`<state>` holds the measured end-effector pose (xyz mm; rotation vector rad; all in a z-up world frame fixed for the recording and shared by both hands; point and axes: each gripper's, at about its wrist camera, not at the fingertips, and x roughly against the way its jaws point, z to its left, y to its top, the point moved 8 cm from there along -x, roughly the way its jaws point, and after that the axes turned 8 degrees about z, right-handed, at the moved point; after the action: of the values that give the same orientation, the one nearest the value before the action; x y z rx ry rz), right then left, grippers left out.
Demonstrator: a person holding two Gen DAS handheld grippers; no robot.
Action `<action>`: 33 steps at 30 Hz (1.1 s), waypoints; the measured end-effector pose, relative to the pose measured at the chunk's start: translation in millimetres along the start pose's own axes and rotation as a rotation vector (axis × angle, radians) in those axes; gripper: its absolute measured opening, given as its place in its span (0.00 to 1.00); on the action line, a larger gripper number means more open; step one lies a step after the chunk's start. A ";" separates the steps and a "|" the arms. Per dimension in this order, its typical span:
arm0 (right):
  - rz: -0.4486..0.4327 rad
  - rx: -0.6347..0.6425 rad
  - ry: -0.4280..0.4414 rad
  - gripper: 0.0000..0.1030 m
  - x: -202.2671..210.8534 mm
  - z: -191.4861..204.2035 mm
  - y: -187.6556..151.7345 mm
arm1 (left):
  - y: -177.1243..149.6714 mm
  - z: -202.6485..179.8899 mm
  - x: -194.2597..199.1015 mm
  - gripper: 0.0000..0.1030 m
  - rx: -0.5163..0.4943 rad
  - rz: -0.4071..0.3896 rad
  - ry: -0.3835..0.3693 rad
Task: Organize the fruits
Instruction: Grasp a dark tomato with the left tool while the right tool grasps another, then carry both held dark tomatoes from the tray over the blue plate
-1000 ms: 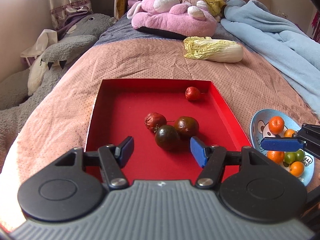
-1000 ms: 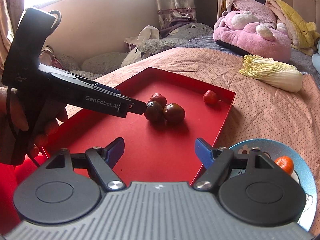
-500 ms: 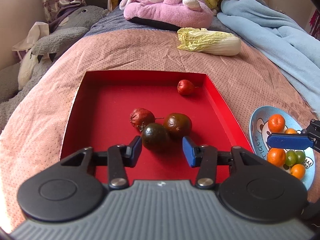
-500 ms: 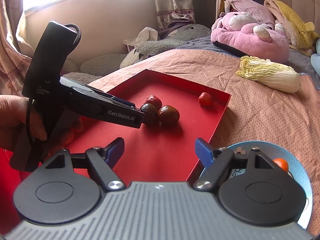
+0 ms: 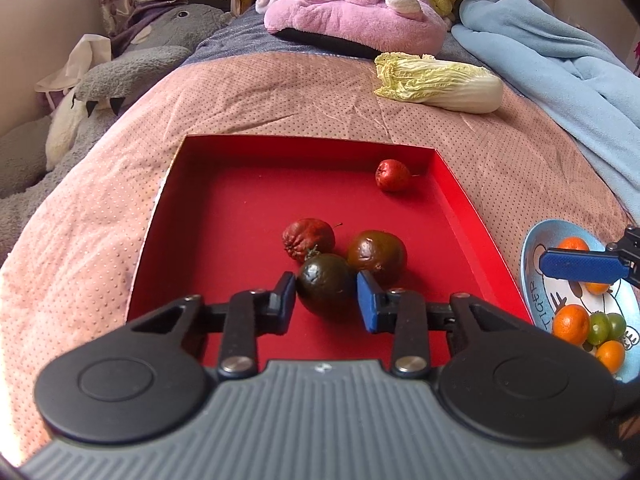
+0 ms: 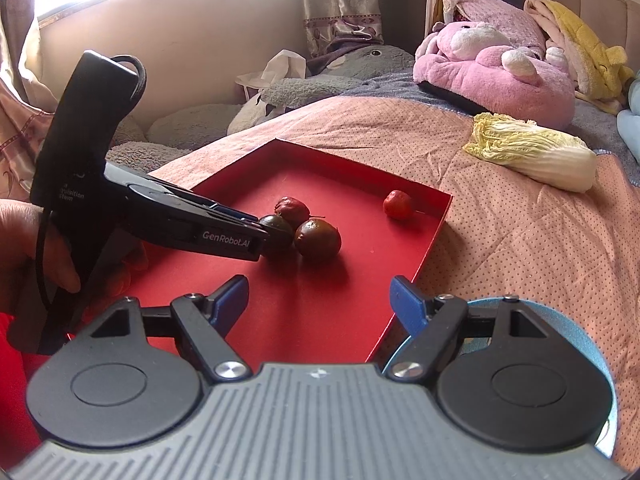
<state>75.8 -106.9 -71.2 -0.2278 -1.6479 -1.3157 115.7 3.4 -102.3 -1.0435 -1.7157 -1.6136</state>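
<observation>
A red tray (image 5: 240,216) lies on the bed with a dark green-brown fruit (image 5: 326,282), a brown fruit (image 5: 378,256), a wrinkled red fruit (image 5: 307,238) and a small red fruit (image 5: 392,175). My left gripper (image 5: 326,298) has closed around the dark green-brown fruit, both pads touching it; it also shows in the right wrist view (image 6: 256,236). A blue bowl (image 5: 534,280) to the right holds oranges and green fruits. My right gripper (image 6: 320,300) is open and empty above the tray's right edge and the bowl (image 6: 584,328).
A napa cabbage (image 5: 440,82) lies beyond the tray. A pink plush (image 5: 352,12), a grey plush (image 5: 132,68) and a light blue blanket (image 5: 560,64) lie at the far end of the bed. The pink dotted cover (image 5: 80,240) surrounds the tray.
My left gripper moved forward and narrowed its jaws until they closed on the dark green-brown fruit. The right gripper stayed open and barely shifted.
</observation>
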 end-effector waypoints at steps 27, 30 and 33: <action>0.125 0.048 -0.032 0.46 -108.0 5.3 38.6 | -11.9 44.4 19.0 0.35 0.134 0.043 0.051; 0.120 0.061 -0.041 0.45 -108.4 8.1 37.7 | -11.5 43.7 15.7 0.37 0.139 0.048 0.043; 0.119 0.054 -0.040 0.45 -107.4 6.4 37.5 | -11.2 42.5 10.7 0.37 0.151 0.061 0.026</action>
<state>151.1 -43.6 -128.7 -0.3169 -1.6744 -1.1827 105.3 47.3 -104.7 -0.9874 -1.7415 -1.4294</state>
